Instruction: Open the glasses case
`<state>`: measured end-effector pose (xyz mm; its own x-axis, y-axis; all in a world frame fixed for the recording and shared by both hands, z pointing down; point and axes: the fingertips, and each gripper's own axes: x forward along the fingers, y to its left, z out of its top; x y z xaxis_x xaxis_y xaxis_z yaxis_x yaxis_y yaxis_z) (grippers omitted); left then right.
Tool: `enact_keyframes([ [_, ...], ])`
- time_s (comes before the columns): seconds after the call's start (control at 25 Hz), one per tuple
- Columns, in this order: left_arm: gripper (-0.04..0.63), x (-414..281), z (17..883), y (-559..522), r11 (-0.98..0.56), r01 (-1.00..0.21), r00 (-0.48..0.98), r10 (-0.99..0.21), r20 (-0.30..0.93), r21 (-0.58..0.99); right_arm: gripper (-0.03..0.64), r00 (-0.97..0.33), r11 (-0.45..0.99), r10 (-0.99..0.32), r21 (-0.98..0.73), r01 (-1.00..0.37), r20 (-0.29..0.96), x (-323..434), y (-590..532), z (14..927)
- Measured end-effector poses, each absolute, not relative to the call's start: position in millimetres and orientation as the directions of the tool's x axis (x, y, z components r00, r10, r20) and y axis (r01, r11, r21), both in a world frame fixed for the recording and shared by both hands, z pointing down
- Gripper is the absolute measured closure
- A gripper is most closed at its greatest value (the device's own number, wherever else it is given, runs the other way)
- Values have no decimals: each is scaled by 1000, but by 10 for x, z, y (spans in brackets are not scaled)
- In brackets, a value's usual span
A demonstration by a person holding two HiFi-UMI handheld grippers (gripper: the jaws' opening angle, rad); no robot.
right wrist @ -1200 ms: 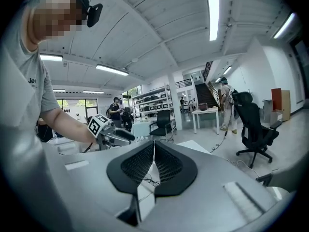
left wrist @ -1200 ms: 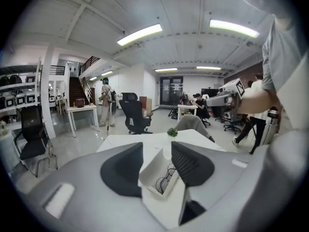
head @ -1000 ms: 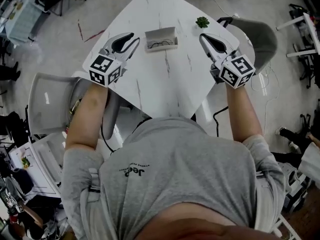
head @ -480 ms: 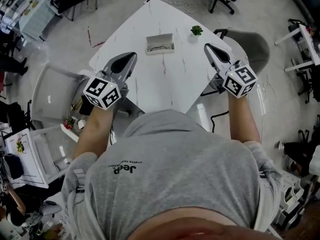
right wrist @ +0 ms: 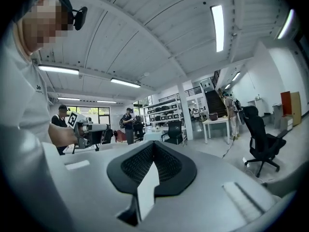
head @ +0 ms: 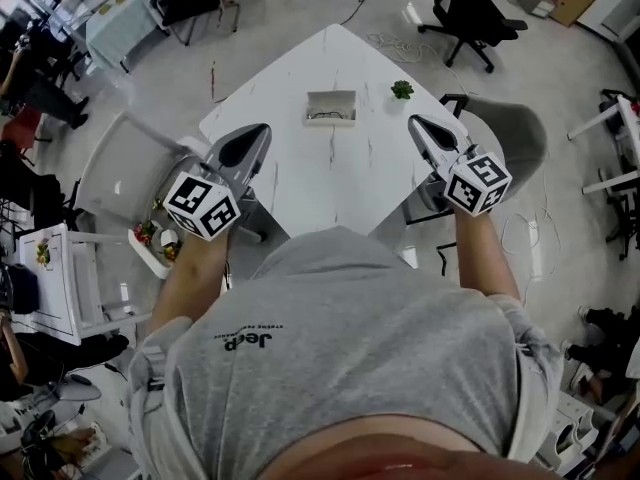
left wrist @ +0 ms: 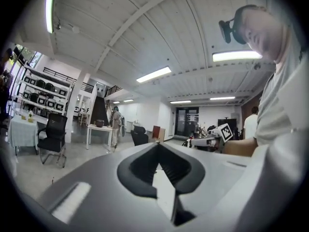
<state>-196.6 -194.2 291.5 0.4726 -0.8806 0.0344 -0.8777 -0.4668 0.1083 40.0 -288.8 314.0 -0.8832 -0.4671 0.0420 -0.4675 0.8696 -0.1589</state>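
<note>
Looking down from the head view, where does the glasses case (head: 331,107) sit?

Upper middle of the frame, toward the far corner of the white table (head: 340,183). It is a pale, shallow rectangle with a raised rim. Its top looks open, and a thin dark wiry shape lies inside.

What is the table like?

Smooth and glossy, with faint grey veins like marble. It shows as a diamond in the frame, with one corner pointing at the person.

And the left gripper (head: 260,131)?

It is at the left edge of the table, well apart from the case. Its grey plastic shell narrows to a point. In the left gripper view the two jaws are pressed together along one seam, nothing is between them, and the dark pads (left wrist: 145,166) curve into a heart-like hollow behind the tip.

The right gripper (head: 416,122)?

It is the same shape, at the right edge of the table and also well apart from the case. In its own view the jaws meet at the tip and hold nothing. There the pads (right wrist: 137,164) show a fine dotted grain.

Does anything else stand on the table?

A small green plant (head: 402,89), spiky and rounded, is just to the right of the case.

What is round the table?

A grey shell chair (head: 515,133) with a rounded back is at the right. A clear, boxy chair (head: 115,173) is at the left. Each gripper carries a cube of black-and-white squares: the left cube (head: 202,205) and the right cube (head: 478,180). The lower frame is filled by a soft grey shirt (head: 350,358).
</note>
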Motion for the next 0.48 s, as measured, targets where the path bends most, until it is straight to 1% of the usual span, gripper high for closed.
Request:
enact_keyframes([
  [0.28,540,-2204,2693,-1850,-540,-838,542,-840,0,82,612,-850,840,-526,-144,-524,27,135,-2675,2866],
  [0.48,540,-2318,2611,-1848,-545,-833,544,-838,-37,101,612,-844,836,-534,-116,-536,51,64,-2560,2811],
])
